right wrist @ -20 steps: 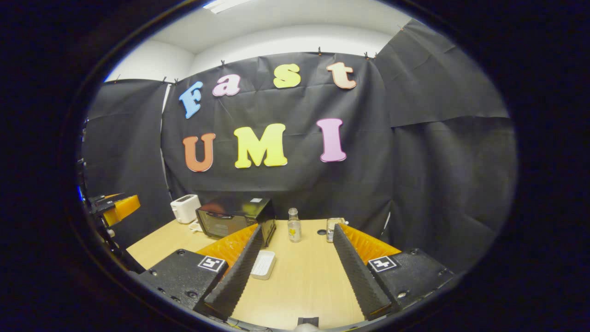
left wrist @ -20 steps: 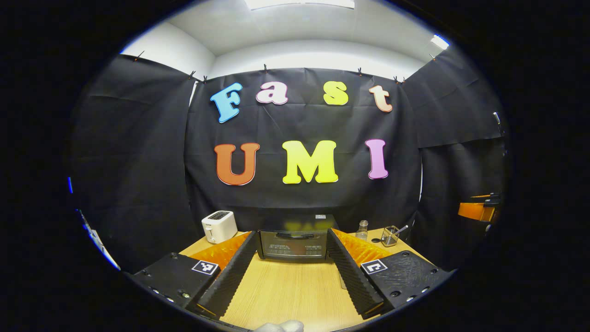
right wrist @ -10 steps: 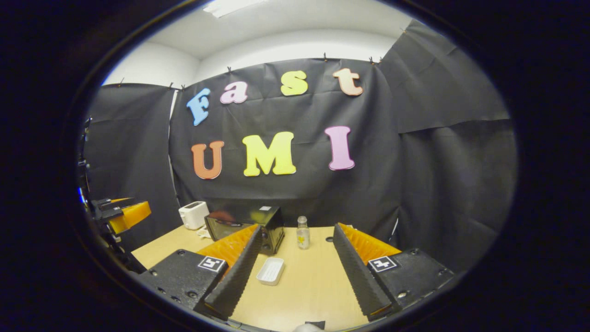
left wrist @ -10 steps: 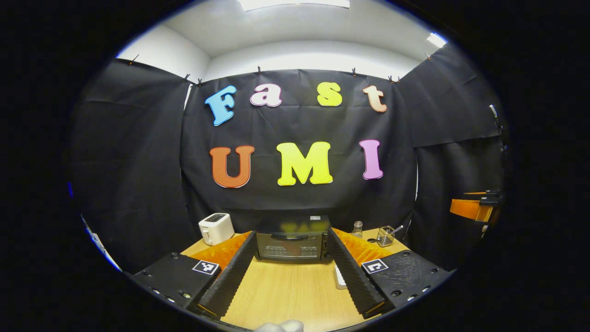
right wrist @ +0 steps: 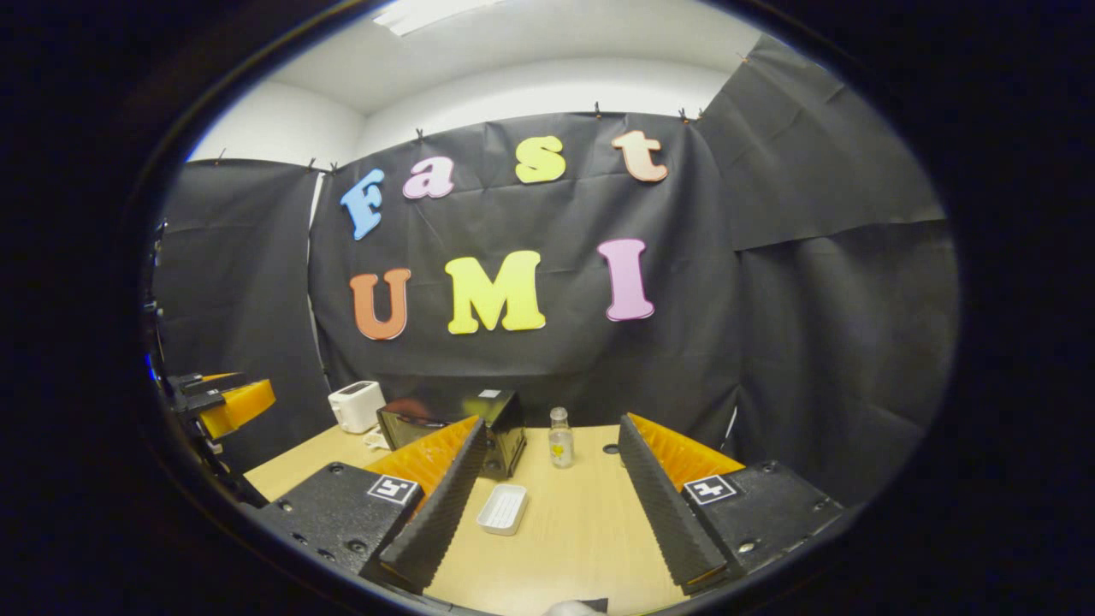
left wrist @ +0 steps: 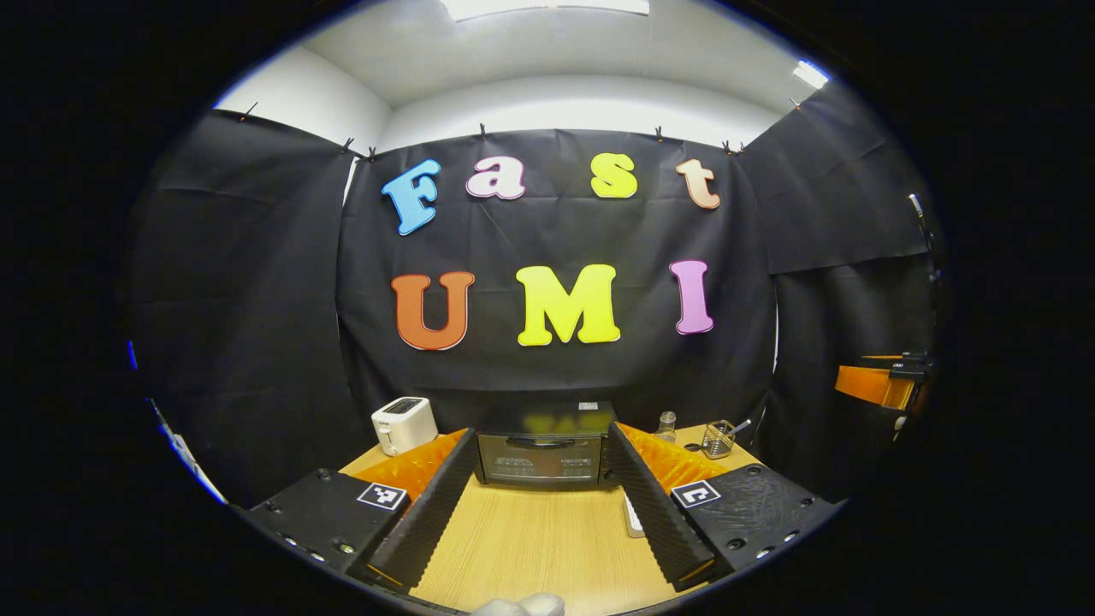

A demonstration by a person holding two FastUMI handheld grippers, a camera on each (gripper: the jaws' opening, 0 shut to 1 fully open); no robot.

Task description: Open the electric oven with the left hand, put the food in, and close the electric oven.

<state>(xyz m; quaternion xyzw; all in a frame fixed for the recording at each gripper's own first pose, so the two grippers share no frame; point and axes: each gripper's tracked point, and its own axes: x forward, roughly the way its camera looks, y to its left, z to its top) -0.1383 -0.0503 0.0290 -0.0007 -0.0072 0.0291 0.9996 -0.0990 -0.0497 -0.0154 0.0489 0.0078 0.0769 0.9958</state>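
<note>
1. Left gripper view looks straight at the electric oven [left wrist: 542, 447] at the back of the desk [left wrist: 530, 547], door shut, handle bar across its top edge.
2. The left tool [left wrist: 535, 505] is spread wide and empty, framing the oven, well short of it.
3. The right tool [right wrist: 552, 505] is also wide open and empty; the white food tray [right wrist: 502, 508] lies on the desk just beside its left finger, near the oven's corner.
4. A toaster [left wrist: 404, 423] and a small bottle [right wrist: 560, 437] flank the oven.
5. To do the opening well, I'd keep the left tool centred, nip the handle squarely, then pull down along the door's arc.
</note>
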